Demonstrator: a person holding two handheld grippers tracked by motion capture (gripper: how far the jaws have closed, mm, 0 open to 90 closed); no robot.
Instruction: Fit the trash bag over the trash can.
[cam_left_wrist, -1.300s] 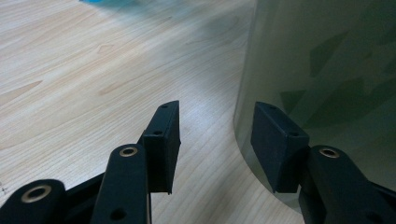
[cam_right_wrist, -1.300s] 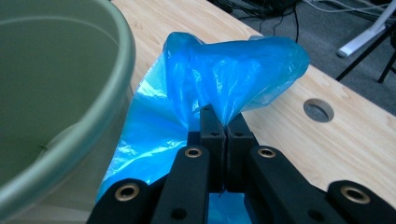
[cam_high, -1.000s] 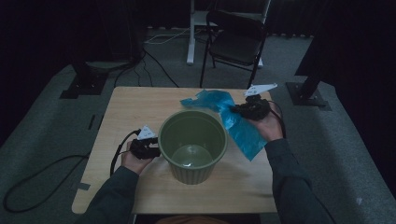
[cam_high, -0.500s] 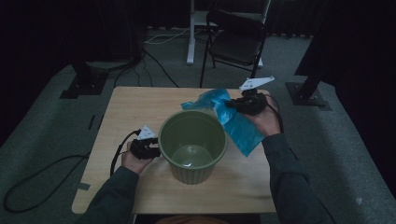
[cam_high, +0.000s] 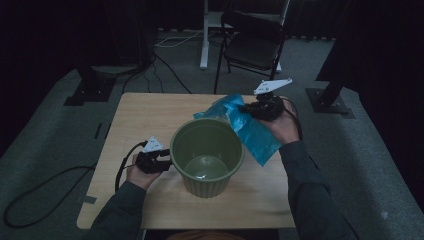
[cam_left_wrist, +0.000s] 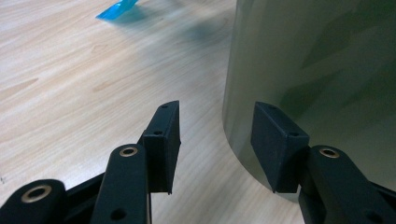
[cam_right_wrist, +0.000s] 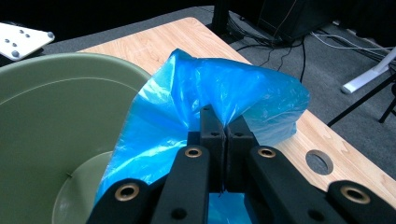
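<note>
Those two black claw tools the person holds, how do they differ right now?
The left gripper has its jaws apart with nothing between them, sitting low beside the wall of the green bucket; the right gripper has its jaws shut on the blue plastic bag. The left one rests near the table, while the right one is raised beside the bucket's rim. Both are black, two-jawed and hand-held.

The left black two-jaw gripper (cam_high: 161, 161) rests low with jaws spread apart, while the raised right black two-jaw gripper (cam_high: 250, 111) has its jaws pressed together.
</note>
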